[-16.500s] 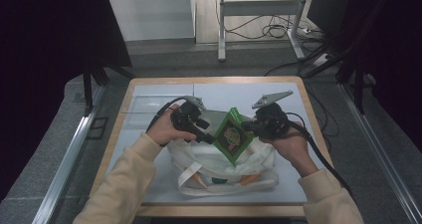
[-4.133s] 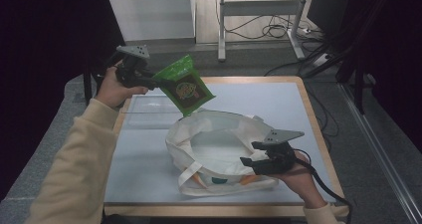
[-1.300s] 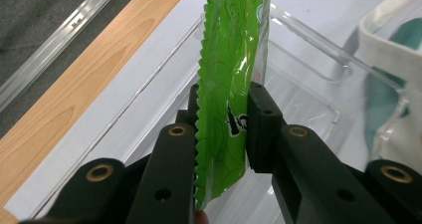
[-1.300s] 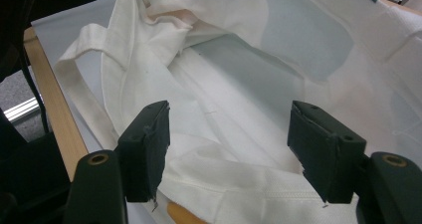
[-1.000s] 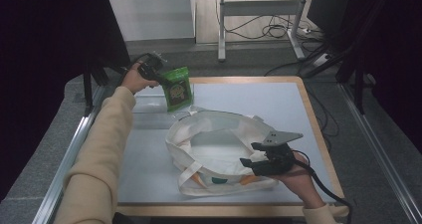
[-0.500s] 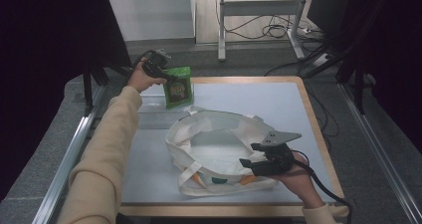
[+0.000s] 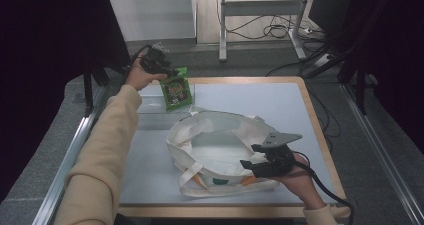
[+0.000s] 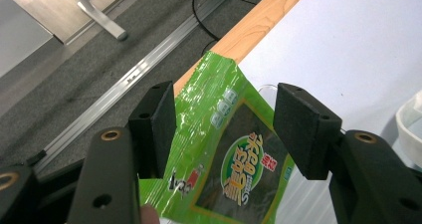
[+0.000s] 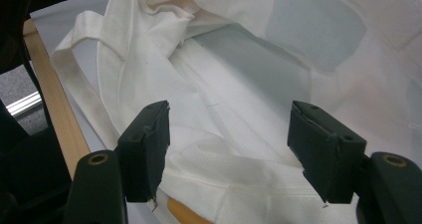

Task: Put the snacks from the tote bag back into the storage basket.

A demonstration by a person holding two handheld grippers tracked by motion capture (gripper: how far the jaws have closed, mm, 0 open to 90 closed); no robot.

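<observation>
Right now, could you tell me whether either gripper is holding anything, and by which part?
Neither holds anything: the left gripper has just opened around the green foil snack packet; the right gripper hovers open over the white cloth bag.

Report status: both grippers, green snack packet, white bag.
Left gripper jaws just opened, green foil snack packet loose between them at far-left table corner. Right gripper open over white cloth tote bag. Nothing in the way.

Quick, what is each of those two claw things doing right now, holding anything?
Left gripper: jaws have just been opening; open, with the green snack packet between them, pads off it.
Right gripper: open over the white tote bag, holding nothing.
</observation>
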